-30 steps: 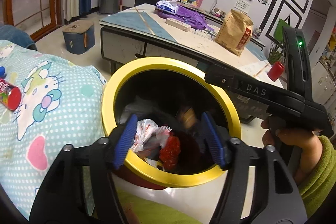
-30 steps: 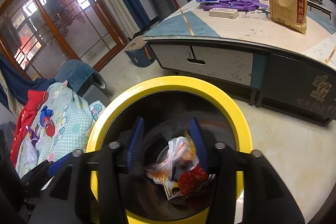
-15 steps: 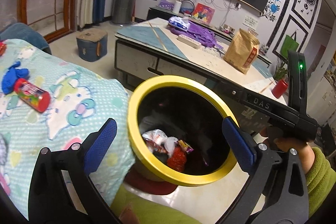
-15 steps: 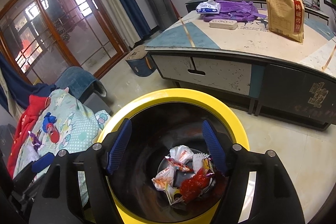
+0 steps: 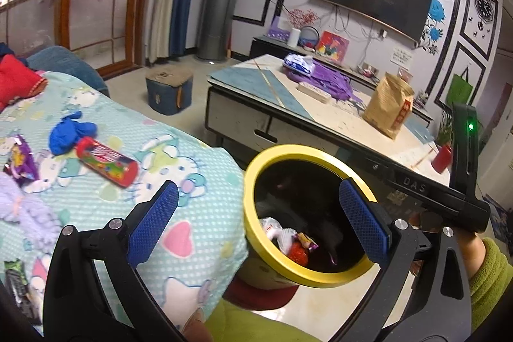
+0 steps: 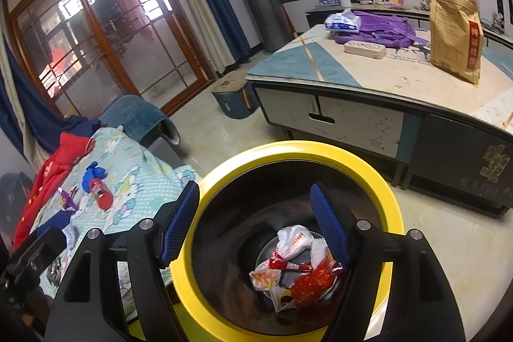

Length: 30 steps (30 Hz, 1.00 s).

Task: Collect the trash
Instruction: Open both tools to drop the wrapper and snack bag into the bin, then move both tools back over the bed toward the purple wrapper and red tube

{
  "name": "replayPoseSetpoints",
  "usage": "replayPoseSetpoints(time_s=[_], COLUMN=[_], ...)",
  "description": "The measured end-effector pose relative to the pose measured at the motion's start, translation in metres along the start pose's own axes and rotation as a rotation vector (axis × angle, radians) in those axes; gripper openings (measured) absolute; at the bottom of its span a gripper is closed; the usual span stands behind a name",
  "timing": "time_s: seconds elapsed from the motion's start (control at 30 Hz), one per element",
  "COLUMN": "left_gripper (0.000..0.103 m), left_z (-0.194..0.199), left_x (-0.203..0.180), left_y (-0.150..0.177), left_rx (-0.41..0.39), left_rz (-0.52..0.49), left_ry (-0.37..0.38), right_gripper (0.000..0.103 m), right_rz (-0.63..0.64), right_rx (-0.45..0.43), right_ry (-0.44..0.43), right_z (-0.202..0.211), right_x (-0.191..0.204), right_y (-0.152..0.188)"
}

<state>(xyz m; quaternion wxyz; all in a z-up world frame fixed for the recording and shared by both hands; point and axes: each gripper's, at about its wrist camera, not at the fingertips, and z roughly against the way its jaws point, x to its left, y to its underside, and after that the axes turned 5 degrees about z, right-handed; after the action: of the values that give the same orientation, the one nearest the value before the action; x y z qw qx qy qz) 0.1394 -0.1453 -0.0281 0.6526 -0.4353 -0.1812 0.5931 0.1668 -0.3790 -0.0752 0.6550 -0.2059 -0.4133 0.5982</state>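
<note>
My left gripper point(image 5: 256, 223) has its jaws spread wide with nothing between the blue pads; my right gripper point(image 6: 256, 220) has its jaws well apart too, also empty, held over the mouth of the bin. The bin point(image 6: 320, 149) is a round, dark-walled container with a broad yellow rim, standing on the pale floor just beside the bed. At its bottom I see a small heap of trash point(image 6: 298, 265): a crumpled white wrapper, a white pleated paper cup, a red foil wrapper and a thin red-and-white sachet, all touching one another. In the left wrist view the same bin point(image 5: 282, 271) shows tilted, with part of the heap visible past the near rim. On the cartoon-print bedspread point(image 5: 192, 181) more litter lies uncollected: a red cylindrical candy tube point(image 5: 107, 161) on its side, touching a blue crumpled glove point(image 5: 69, 132), a purple wrapper point(image 5: 21, 161) near them, and a dark wrapper point(image 5: 19, 290) at the left edge. Beyond the bin, a low table point(image 6: 400, 79) carries a brown paper bag point(image 6: 455, 37), upright, contents not visible.
</note>
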Motion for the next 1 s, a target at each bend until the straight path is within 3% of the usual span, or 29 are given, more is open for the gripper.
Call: replayPoseSetpoints(time_s=[0.5,1.0], left_gripper=[0.092,0.092], left_z=[0.045,0.078], left_x=[0.043,0.090], left_y=[-0.015,-0.023], left_rx=[-0.131,-0.213], left_rz=[0.071,0.147], left_ry=[-0.121,-0.222], right_gripper=[0.072,0.073], right_rz=[0.129,0.258], right_rx=[-0.088,-0.068], right_ry=[-0.087,-0.141], right_z=[0.023,0.023], right_x=[0.060,0.113], right_y=[-0.005,0.007])
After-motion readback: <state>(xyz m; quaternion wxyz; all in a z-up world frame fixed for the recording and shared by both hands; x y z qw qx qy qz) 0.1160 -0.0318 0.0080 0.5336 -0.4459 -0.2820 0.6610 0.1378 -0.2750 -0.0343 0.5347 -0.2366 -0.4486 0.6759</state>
